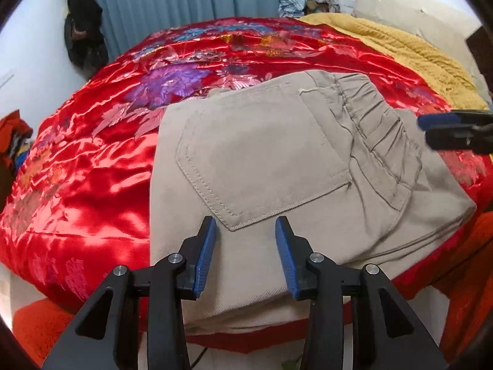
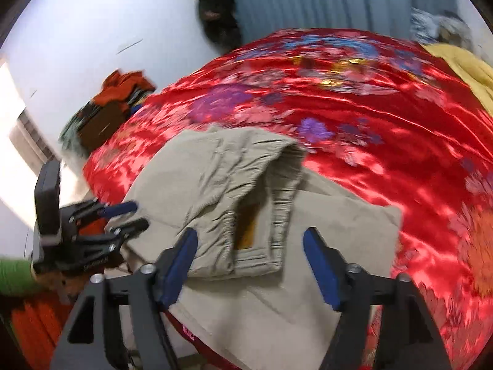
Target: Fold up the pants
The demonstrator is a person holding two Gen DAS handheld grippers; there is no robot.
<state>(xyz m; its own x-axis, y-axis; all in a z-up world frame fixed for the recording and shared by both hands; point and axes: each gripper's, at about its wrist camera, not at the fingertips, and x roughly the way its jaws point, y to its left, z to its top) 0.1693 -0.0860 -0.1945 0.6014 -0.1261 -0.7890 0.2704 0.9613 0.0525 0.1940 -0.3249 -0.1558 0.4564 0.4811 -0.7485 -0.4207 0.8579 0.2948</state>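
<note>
Beige pants lie folded on a red flowered satin bedspread, back pocket up, elastic waistband to the right. My left gripper hovers over their near edge, blue pads apart, nothing pinched. In the right wrist view the pants show their open waistband and inner label. My right gripper stands wide open just before the waistband, holding nothing. The left gripper shows at the pants' left edge, borne by a hand in a green sleeve. The right gripper enters the left wrist view beside the waistband.
A mustard blanket and cream pillow lie at the bed's far right. Blue curtain and a hanging black garment stand behind. A pile of clothes sits left of the bed. An orange blanket drapes the near edge.
</note>
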